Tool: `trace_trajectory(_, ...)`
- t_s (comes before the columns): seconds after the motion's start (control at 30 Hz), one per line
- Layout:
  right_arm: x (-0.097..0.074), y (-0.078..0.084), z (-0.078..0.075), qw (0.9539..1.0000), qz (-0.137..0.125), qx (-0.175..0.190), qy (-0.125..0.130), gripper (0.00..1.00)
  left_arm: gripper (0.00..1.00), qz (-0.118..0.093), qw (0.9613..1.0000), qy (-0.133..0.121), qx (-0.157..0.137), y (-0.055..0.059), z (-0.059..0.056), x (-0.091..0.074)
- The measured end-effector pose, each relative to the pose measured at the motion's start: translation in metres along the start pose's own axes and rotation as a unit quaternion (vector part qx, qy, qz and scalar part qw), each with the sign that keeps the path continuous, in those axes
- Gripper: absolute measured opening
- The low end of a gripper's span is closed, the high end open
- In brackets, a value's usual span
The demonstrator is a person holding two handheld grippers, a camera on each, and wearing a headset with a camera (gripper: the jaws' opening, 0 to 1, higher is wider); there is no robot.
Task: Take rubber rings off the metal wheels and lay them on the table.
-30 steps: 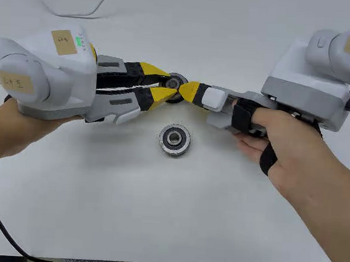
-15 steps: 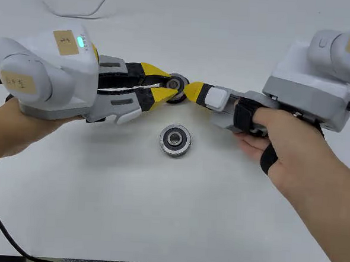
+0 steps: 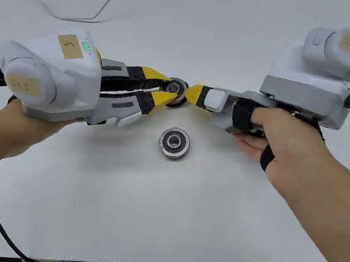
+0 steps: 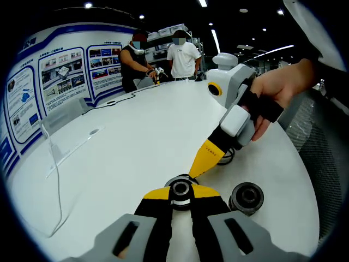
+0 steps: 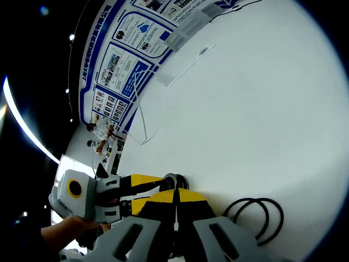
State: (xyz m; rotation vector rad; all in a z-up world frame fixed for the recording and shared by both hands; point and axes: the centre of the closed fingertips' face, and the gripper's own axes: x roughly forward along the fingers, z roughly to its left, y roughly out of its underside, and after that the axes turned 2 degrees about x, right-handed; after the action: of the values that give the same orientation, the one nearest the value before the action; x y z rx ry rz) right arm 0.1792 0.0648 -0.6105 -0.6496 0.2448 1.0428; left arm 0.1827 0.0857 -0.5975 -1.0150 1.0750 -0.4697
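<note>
White table [image 3: 158, 219]: left tool [image 3: 169, 89] clamps a wheel [image 4: 180, 191]; right tool [image 3: 191, 94] (jaws together) seemingly pinches its ring [image 4: 173, 180].

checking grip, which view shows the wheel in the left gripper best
Left gripper view: the wheel faces the camera between the jaws. Head view shows it partly hidden by yellow tips; right gripper view, an edge.

This looks like a lab or a big work room. A long white table [image 4: 125, 142] runs far back. Blue and white posters [image 4: 60, 76] cover the wall. Small bright lights [image 4: 88, 5] shine in the dark ceiling. Two people [image 4: 182, 54] stand at the table's far end.
</note>
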Motion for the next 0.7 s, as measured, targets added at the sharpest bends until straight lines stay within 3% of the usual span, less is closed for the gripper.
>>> trace_trajectory(0.7,-0.001,0.000,0.011,0.9995,0.010,-0.028,-0.003,0.00,0.11,-0.004,1.0000,-0.003,0.000,0.000,0.000,0.000)
